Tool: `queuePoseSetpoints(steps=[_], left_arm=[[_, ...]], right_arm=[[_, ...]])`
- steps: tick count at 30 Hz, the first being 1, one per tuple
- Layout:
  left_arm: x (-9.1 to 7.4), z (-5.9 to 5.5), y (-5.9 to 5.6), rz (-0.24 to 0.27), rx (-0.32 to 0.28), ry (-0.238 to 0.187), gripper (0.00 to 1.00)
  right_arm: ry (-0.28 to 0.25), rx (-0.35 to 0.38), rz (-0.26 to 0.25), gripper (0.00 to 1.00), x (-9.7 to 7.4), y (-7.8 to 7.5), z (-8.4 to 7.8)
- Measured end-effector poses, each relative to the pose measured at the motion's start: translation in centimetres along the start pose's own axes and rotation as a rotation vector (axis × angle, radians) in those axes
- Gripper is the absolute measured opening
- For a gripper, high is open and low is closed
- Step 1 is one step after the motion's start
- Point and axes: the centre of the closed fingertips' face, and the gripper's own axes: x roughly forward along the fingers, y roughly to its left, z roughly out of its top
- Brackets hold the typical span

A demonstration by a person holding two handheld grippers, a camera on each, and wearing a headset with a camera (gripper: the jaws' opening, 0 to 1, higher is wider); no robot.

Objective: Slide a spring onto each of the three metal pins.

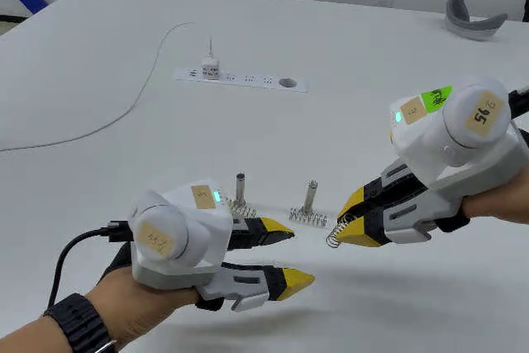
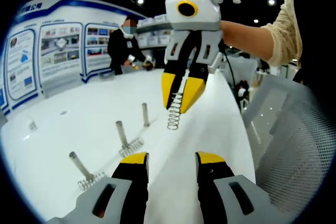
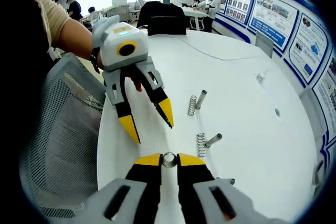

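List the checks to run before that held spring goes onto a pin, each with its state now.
1. Right tongs gripping the spring: ok.
2. Left tongs open and empty: ok.
3. Three pins standing, bare: ok.
4. Spring lined up over a pin: not ok; it is off to one side of them.
5. Two spare springs lying beside pins: ok.
6. Grip firm enough: cannot tell.

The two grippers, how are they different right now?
The right gripper is shut on a spring, which hangs from its tips; the left gripper is open and holds nothing. The right gripper has a green sticker beside its tan label; the left gripper has tan labels. Both have yellow-tipped jaws.
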Motion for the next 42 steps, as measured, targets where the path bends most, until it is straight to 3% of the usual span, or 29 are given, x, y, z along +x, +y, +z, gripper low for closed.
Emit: queuePoseSetpoints(steps=[16,24,34,42], left_arm=[[-2.4,-0.7,2.1,0.073,-0.030,-0.003,0.44],[-3.7,-1.3,3.1,0.112,-0.040,0.003,0.46],[-4.7,-1.5,4.1,0.154,-0.052,0.003,0.50],[-4.9,-1.7,4.4,0.168,-0.059,0.003,0.51]], right_arm=[[0.027,0.031,-0.067,0.12,-2.2,-2.7,-1.0],[0.052,0.048,-0.102,0.12,-3.4,-4.7,-2.0],[0.088,0.063,-0.150,0.12,-4.1,-7.7,-3.1],[0.116,0.074,-0.156,0.12,-3.6,-9.2,-3.8]])
